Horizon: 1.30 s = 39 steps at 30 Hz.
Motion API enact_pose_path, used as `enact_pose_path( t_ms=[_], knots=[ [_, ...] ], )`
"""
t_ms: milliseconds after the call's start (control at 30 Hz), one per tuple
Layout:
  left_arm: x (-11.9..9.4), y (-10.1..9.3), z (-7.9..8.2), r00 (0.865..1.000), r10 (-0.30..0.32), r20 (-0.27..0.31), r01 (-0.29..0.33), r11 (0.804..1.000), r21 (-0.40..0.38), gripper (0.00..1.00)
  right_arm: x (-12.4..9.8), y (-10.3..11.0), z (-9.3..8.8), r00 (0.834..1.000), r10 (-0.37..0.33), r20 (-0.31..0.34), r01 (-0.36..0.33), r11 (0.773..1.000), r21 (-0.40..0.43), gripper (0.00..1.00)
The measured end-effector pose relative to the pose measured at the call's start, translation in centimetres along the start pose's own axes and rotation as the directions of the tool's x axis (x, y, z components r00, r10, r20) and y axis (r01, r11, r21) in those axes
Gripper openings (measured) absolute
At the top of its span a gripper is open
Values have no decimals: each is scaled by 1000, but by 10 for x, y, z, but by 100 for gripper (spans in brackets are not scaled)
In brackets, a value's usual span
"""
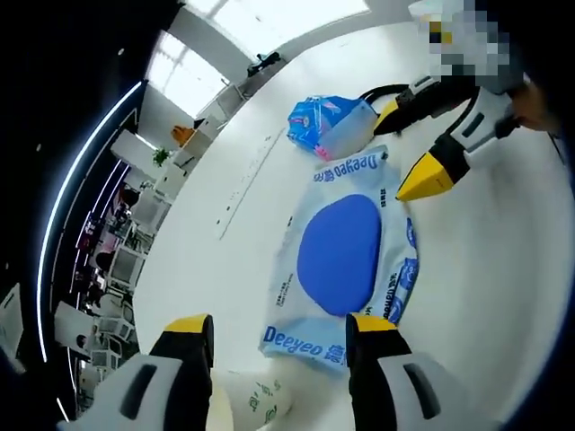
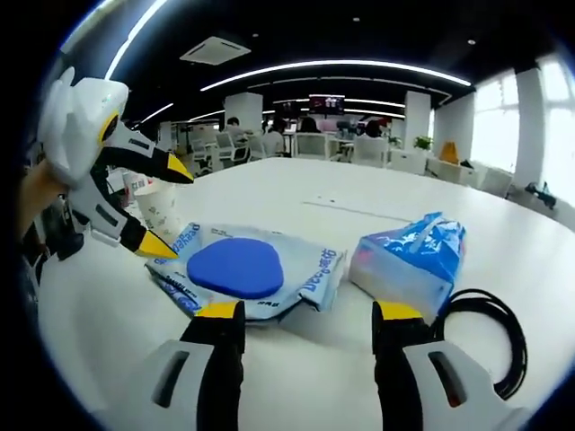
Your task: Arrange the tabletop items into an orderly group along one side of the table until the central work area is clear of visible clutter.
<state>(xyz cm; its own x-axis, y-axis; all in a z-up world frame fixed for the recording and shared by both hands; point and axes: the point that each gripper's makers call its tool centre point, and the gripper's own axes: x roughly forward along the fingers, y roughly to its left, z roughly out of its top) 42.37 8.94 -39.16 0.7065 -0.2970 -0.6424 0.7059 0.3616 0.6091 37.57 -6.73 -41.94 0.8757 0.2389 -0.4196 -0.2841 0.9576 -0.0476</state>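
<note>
- Left gripper [image 1: 278,337]: jaws spread wide, nothing between them. They hang over the near short edge of the wet-wipes pack [image 1: 346,260], one yellow tip beside each of its near corners.
- Right gripper [image 2: 310,325]: jaws equally wide, also empty. In the left gripper view it enters from the far side [image 1: 413,148], its tips just past the pack's far edge and close to the blue tissue pack [image 1: 328,124].
- Wet-wipes pack [image 2: 247,269]: flat on the white worktop [image 1: 503,269], blue oval lid up, roughly central. Soft film wrapper, so I judge it will buckle if pinched at one corner only.
- Blue tissue pack [image 2: 409,256]: just beyond the wipes, apart from them; a black cable [image 2: 490,328] loops right beside it.
- A paper cup [image 2: 162,208] stands just past the wipes pack near the left gripper's side; its rim [image 1: 256,400] sits below the left jaws.
- Step in hand, as I read it: shifting the wipes pack out of the centre.
- To do it well: bite the sealed edge squarely across its width, or push the pack flat with closed jaws, not lift it by a flap.
- Keep the sweep low and slow; steer clear of the cup, which looks light and easy to tip.
- Settle the pack parallel to one worktop edge, then bring tissues, cable and cup alongside.
</note>
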Motion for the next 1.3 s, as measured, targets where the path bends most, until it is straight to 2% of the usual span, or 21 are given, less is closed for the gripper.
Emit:
enact_pose_path(
  t_ms=[200, 300, 400, 567, 733, 867, 933, 1000, 1067, 1167, 1267, 1300],
  knots=[
    [-10, -9, 3, 999, -7, 44, 10, 998, -63, 60, -8, -3, 0, 999, 38, -8, -38, 999, -16, 56],
    [-17, -15, 10, 993, 1, 119, 19, 986, -167, 60, -15, -10, 1, 999, 51, -11, -51, 998, -35, 55],
    [-24, -23, 9, 988, -14, 156, 48, 976, -213, 60, -23, -19, 0, 997, 70, -24, -71, 995, -65, 56],
    [-24, -31, 3, 985, -24, 172, 67, 967, -245, 60, -30, -36, -6, 995, 84, -62, -89, 992, -94, 55],
    [-23, -35, 0, 987, -30, 156, 67, 969, -239, 60, -33, -56, -16, 987, 94, -133, -112, 985, -131, 54],
    [-24, -35, 4, 984, -33, 177, 79, 962, -261, 60, -33, -72, -20, 981, 106, -163, -122, 988, -93, 52],
    [-25, -35, 4, 983, -33, 178, 80, 961, -263, 60, -34, -74, -26, 969, 130, -208, -144, 988, -50, 51],
    [-26, -37, 4, 983, -32, 180, 80, 961, -264, 60, -32, -78, -28, 966, 137, -221, -153, 987, -55, 49],
    [-27, -43, 4, 982, -58, 181, 108, 952, -285, 60, -32, -83, -38, 950, 141, -279, -161, 986, -51, 48],
    [-30, -47, 5, 978, -84, 190, 141, 939, -315, 59, -29, -90, -41, 950, 126, -286, -151, 986, -67, 45],
    [-34, -45, 9, 974, -80, 211, 147, 934, -324, 54, -23, -99, -42, 952, 95, -290, -98, 995, 2, 40],
    [-36, -44, 11, 972, -77, 220, 149, 933, -329, 54, -23, -100, -42, 952, 99, -291, -108, 994, -12, 39]
  ],
)
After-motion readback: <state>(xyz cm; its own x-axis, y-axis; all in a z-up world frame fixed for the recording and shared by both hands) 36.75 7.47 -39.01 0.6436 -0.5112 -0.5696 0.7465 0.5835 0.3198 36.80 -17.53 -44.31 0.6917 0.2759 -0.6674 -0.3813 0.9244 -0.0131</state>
